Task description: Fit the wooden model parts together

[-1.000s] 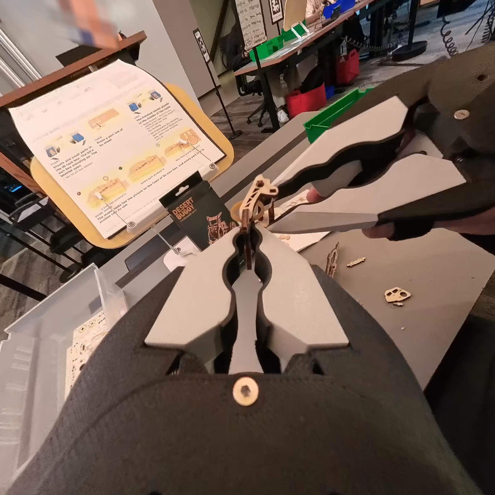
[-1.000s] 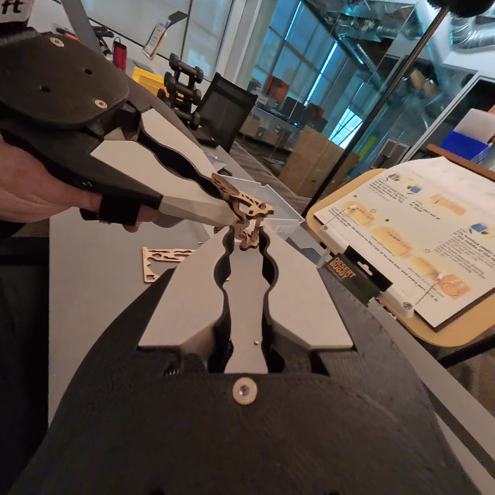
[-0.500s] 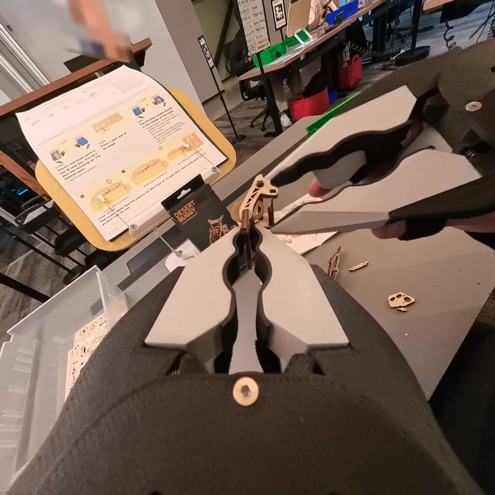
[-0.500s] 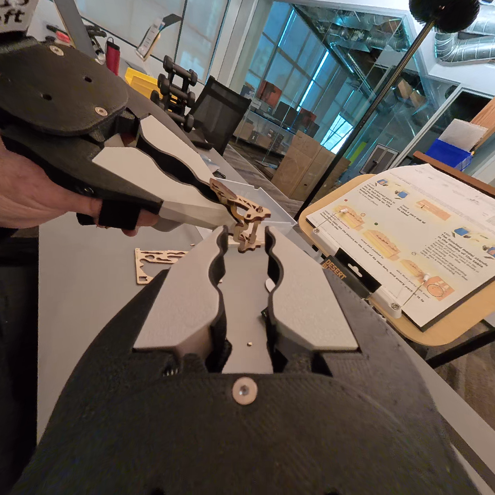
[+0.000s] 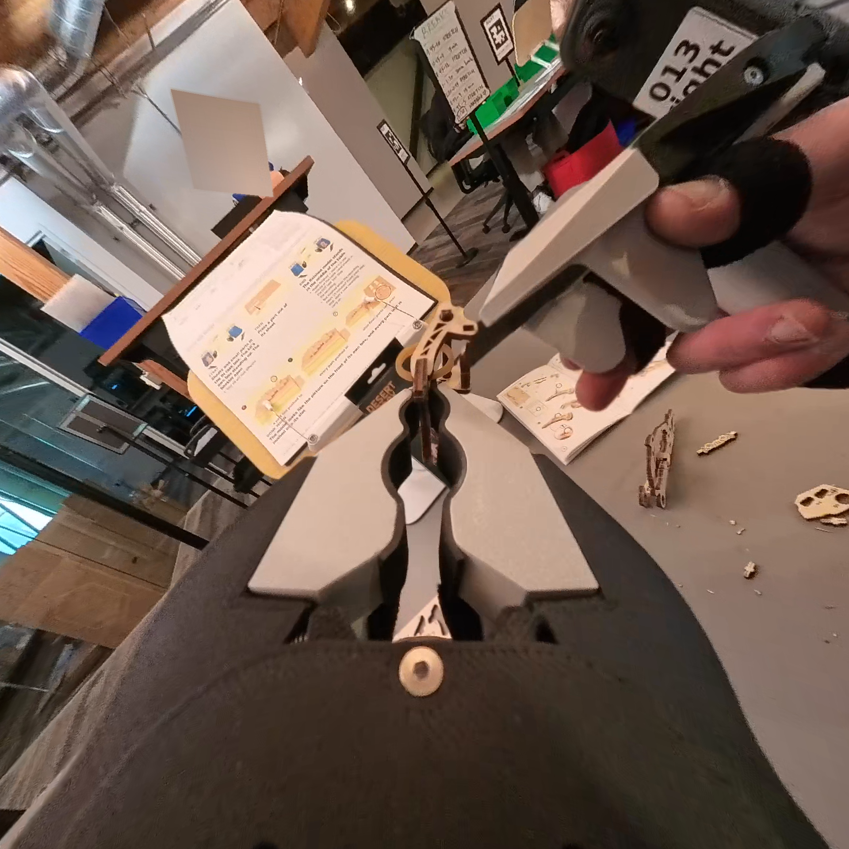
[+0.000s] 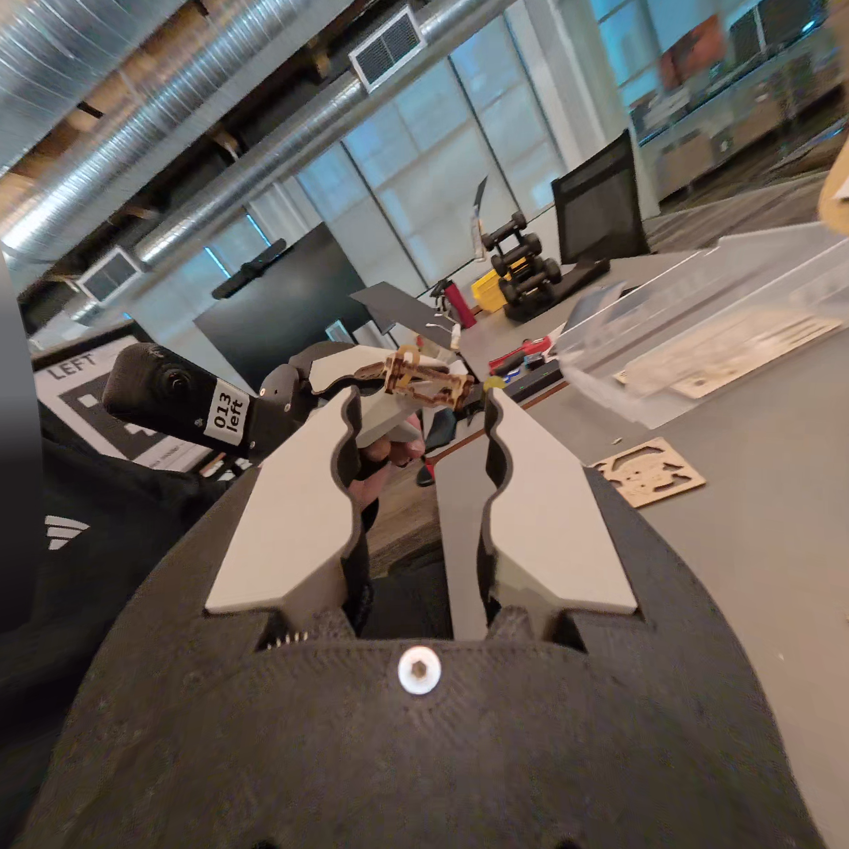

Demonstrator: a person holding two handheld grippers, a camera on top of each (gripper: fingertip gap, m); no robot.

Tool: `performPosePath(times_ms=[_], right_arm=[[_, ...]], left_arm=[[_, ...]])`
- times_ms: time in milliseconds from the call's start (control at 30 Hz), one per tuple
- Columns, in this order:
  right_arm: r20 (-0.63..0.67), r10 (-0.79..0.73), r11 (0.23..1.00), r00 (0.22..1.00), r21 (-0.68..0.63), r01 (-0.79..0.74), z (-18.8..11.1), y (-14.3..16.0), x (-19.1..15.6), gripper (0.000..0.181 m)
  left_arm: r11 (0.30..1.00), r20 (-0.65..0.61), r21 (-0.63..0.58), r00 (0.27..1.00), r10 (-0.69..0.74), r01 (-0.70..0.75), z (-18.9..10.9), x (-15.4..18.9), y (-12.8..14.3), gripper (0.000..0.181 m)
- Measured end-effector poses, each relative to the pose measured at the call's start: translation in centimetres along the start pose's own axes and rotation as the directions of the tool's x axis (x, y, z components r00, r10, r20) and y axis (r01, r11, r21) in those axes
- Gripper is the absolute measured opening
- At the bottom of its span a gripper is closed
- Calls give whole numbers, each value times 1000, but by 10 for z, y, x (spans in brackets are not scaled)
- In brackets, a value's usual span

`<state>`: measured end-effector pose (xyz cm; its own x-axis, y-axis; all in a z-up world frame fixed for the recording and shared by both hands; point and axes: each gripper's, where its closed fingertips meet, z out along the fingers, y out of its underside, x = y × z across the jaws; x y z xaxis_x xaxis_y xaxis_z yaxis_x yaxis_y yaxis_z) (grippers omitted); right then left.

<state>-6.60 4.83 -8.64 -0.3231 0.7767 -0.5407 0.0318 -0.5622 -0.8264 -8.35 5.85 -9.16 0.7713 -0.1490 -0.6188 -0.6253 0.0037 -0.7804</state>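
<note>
Holding: left grey two-finger gripper (image 5: 425,399) is pinching the small pale wooden cut-out model piece (image 5: 436,342) up in the air, so it stays steady | right grey two-finger gripper (image 6: 420,395) is gaping wide, gripping nothing, tips beside the piece, likely to push another bit on.

Each claw (image 5: 427,395) has grey fingers, a black textured body, and a silver screw.
</note>
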Motion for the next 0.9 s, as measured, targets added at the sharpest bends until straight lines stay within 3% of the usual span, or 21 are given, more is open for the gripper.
performPosePath(times_ms=[33,167,533,900], right_arm=[[6,13,1000,1000,-5,-13,2,2,0,52],[32,56,998,998,32,-57,1,-2,1,36],[88,120,991,989,48,-124,1,1,-2,33],[73,88,995,993,39,-91,2,2,-3,37]], left_arm=[[1000,3,-3,1000,11,-11,1,1,-1,1],[1000,6,4,1000,24,-24,1,2,-4,1],[999,15,31,999,36,-37,3,5,-10,1],[997,41,39,997,69,-71,2,2,-9,1]])
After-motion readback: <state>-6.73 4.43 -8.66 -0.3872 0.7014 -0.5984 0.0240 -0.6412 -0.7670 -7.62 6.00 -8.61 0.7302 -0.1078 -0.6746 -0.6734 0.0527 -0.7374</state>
